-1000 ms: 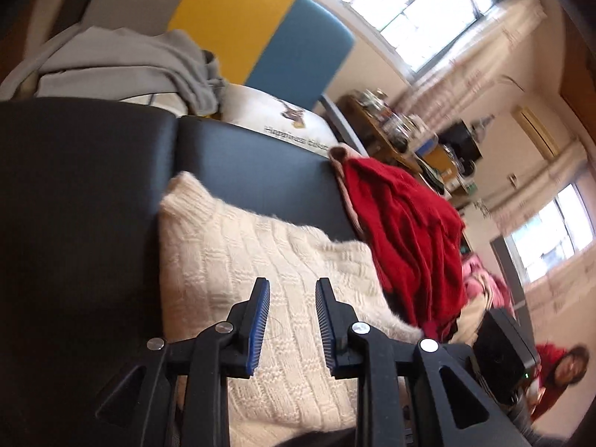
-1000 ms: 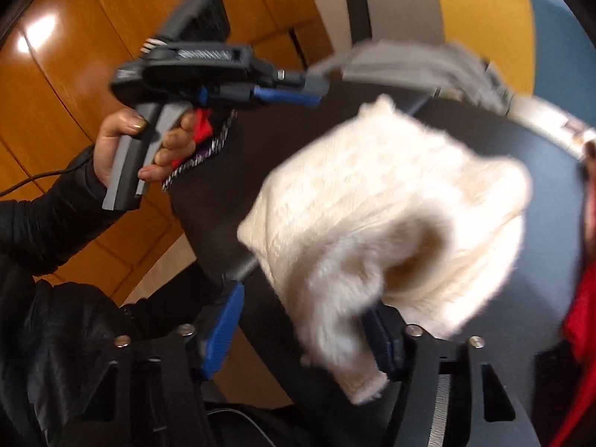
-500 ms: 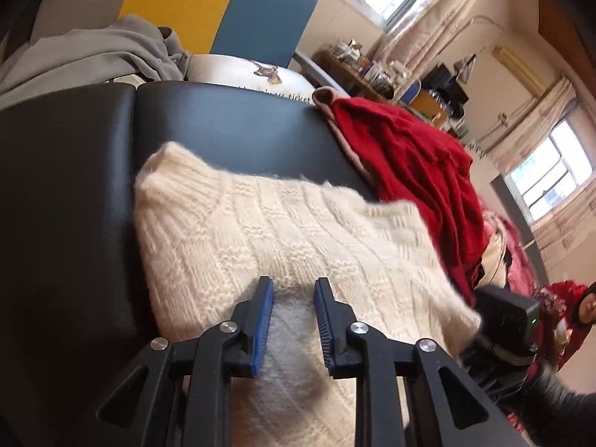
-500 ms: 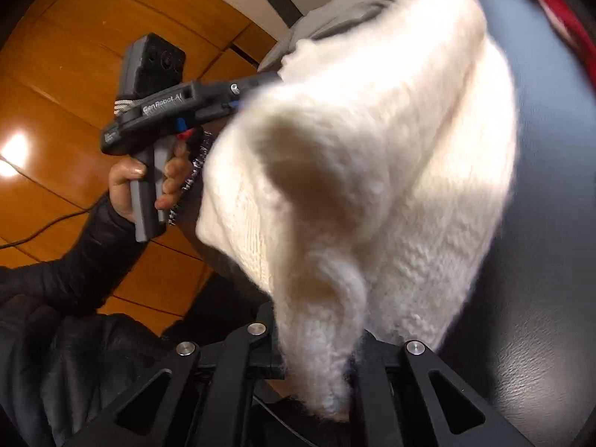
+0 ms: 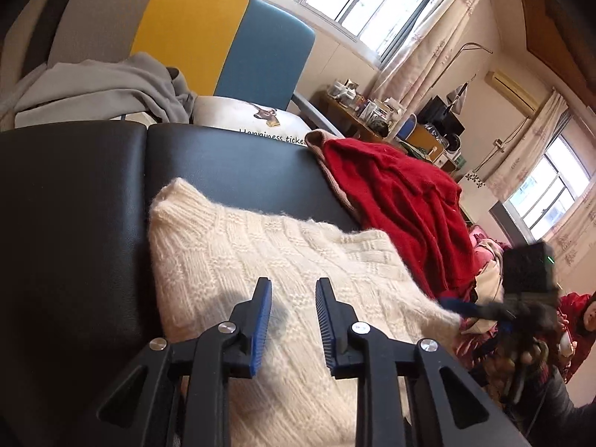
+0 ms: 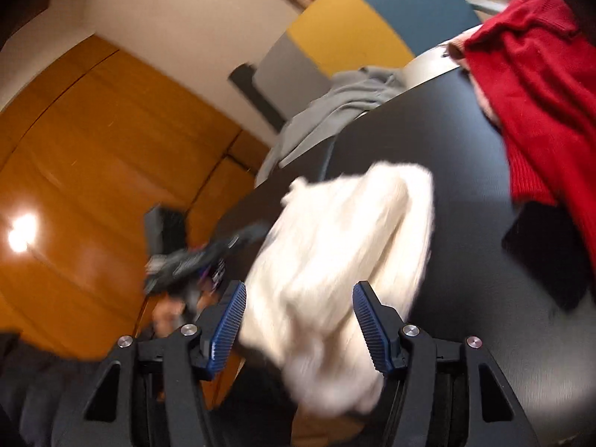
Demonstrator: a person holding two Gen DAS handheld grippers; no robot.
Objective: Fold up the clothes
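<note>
Both grippers are standing open over the cream sweater [image 5: 283, 268], which is lying folded on the black table [image 5: 74, 205] beside a red garment [image 5: 402, 201]: the left gripper [image 5: 293, 320] is hovering with a narrow gap, the right gripper [image 6: 298, 326] is gaping wide around the near edge, gripping nothing. Doing this well probably means pressing the layers flat and squaring the edges, without dragging the knit sideways toward the red pile.

the cream sweater [image 6: 335, 260] is smeared by motion in the right wrist view, its near end hidden behind the claw frame. the left claw [image 6: 193, 257] there is a blur. the red garment [image 6: 540, 93] runs off the right edge. small items on the far shelf [image 5: 372, 106] are too small to tell.
</note>
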